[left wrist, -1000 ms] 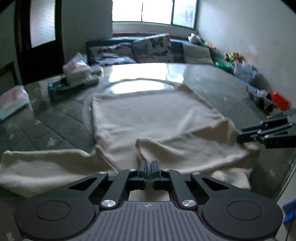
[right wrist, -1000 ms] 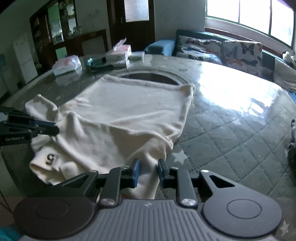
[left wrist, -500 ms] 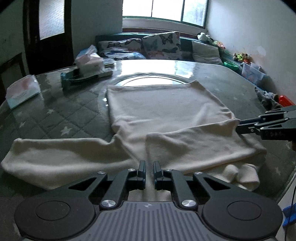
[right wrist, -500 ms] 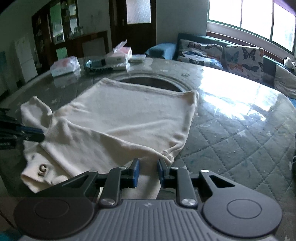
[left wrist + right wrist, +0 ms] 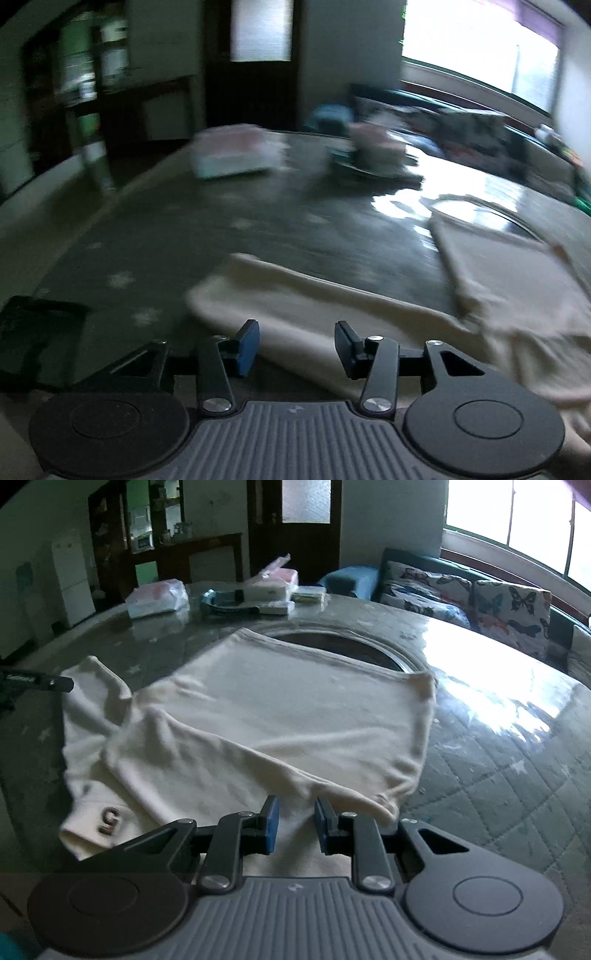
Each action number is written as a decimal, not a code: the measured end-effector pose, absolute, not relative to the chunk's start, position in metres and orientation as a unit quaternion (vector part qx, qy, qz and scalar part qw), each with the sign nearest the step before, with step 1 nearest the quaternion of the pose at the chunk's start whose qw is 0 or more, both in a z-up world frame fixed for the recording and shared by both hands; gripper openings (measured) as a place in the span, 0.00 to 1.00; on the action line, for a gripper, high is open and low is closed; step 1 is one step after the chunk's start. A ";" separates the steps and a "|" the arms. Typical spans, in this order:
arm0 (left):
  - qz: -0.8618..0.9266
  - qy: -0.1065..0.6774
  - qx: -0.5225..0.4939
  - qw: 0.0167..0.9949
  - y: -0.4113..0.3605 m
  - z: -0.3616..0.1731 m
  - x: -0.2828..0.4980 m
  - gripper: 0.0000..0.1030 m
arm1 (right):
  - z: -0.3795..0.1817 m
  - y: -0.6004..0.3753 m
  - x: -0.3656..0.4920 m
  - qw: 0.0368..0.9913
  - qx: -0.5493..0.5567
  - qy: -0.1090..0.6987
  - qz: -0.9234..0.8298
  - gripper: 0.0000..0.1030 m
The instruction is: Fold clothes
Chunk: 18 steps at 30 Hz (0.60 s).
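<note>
Plainly, left gripper, spread, sat over the outstretched sleeve, its length running rightward to the sweater; right gripper, spread, at the fold.

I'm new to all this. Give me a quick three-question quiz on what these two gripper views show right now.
1. True or false: the right gripper is open.
2. Which digit is on the cuff of the cream long-sleeved knit top?
3. The left gripper hovers over: A) a sleeve B) the pink tissue pack C) the butterfly-print cushion

Key: 1 true; 2 five; 3 A.
</note>
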State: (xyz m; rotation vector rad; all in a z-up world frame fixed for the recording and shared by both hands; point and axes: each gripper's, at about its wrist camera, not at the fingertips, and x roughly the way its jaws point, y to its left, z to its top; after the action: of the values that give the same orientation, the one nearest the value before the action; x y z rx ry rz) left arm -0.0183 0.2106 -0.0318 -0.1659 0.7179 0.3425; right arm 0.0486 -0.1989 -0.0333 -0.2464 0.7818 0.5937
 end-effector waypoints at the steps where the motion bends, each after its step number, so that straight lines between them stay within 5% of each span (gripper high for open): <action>1: 0.183 0.346 -0.088 0.916 0.221 -0.033 -0.018 0.48 | -0.031 -0.197 0.047 0.874 -0.119 0.372 0.288 0.20; 11: 0.207 0.342 -0.109 0.910 0.243 -0.045 -0.010 0.46 | -0.024 -0.189 0.038 0.871 -0.121 0.363 0.307 0.20; 18: 0.206 0.332 -0.123 0.912 0.248 -0.044 -0.007 0.07 | -0.022 -0.195 0.034 0.875 -0.113 0.360 0.303 0.20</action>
State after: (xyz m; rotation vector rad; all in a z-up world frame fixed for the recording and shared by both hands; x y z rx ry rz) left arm -0.0071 0.2476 -0.0444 -0.2525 0.6845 0.4254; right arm 0.0343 -0.1954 -0.0223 -0.2360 0.7518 0.6319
